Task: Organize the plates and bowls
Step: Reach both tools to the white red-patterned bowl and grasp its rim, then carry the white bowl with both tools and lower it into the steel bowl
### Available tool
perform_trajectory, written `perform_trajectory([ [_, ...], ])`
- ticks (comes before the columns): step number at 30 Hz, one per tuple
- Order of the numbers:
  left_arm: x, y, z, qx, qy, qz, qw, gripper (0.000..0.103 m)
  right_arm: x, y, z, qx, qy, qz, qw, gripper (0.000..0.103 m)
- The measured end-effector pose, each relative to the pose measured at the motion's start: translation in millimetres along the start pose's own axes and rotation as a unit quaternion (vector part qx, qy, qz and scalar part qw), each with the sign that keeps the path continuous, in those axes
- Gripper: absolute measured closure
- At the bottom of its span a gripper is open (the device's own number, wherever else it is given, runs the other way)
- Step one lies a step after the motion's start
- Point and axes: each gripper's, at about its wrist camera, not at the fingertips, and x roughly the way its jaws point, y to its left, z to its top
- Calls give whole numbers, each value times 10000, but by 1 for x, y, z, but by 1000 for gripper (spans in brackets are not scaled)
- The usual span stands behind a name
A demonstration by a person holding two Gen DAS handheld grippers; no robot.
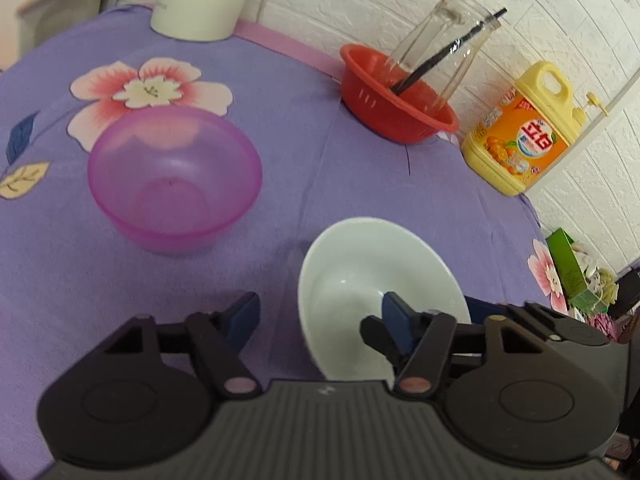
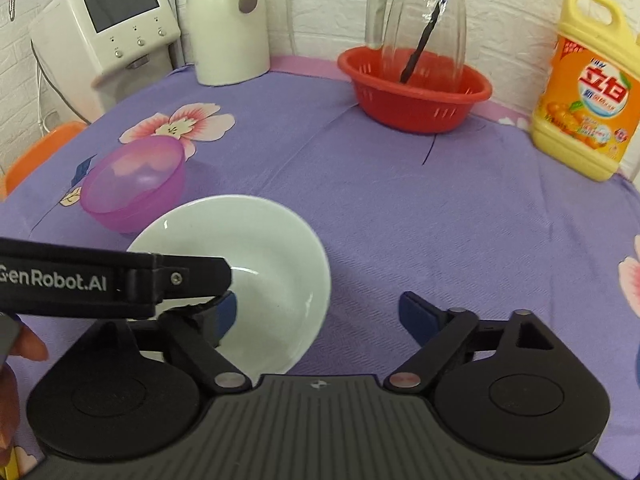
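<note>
A white bowl [image 1: 360,276] sits on the purple cloth, close in front of both grippers; it also shows in the right wrist view [image 2: 260,248]. My left gripper [image 1: 320,314] is open, its jaws straddling the bowl's near-left rim, one pad inside the bowl. My right gripper [image 2: 316,312] is open, its jaws straddling the bowl's right rim, the left pad inside. A translucent pink bowl [image 1: 174,178] stands to the left beyond the white bowl, upright and empty; it shows in the right wrist view too [image 2: 134,184]. The left gripper's body [image 2: 112,284] crosses the white bowl's left side.
A red basket [image 1: 396,100] [image 2: 416,88] holding a glass jug with a black stick stands at the back. A yellow detergent bottle [image 1: 520,128] [image 2: 588,84] is at the right by the wall. A white kettle [image 2: 228,20] and a white appliance [image 2: 108,28] stand at the back left.
</note>
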Motion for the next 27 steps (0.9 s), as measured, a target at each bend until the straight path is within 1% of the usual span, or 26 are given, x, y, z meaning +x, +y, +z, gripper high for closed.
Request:
perform_trajectory([
  [1,0,1,-1,25,-54,-29,10000,52,3,3,-2,-32,42,60,10000,0],
  [2,0,0,-1,62,-71,-45,9999,54,3,4,-4,13,-4,165,9999,0],
  [3,0,0,-1,88,-72,-55,9999,60,2,4,-5,80,-31,297,9995,8],
  [4,-1,-1,-1,115,-68,-87,9999,69,1,6,-6,111,-38,420,9991,16],
  [5,-2,-3,-1,157,-69,-121,9998,71,-1,9,-6,82,-57,481,9988,25],
  [8,-10,-11,-5,428,-146,-5,9990,70,-7,25,-6,-209,-86,309,9993,24],
  [11,-23,-9,-9,393,-155,-155,9990,70,-19,28,-9,-185,-168,287,9993,23],
  [13,-33,-12,-16,478,-189,-177,9985,70,-28,30,-12,-189,-206,288,9992,20],
  [17,-59,-21,-36,603,-286,-249,9975,70,-52,40,-23,-235,-290,219,9991,12],
  [21,-83,-32,-58,710,-328,-387,9962,70,-81,50,-39,-268,-328,138,9990,8],
  [27,-126,-47,-94,893,-357,-706,9929,70,-127,68,-66,-333,-406,-128,9985,5],
])
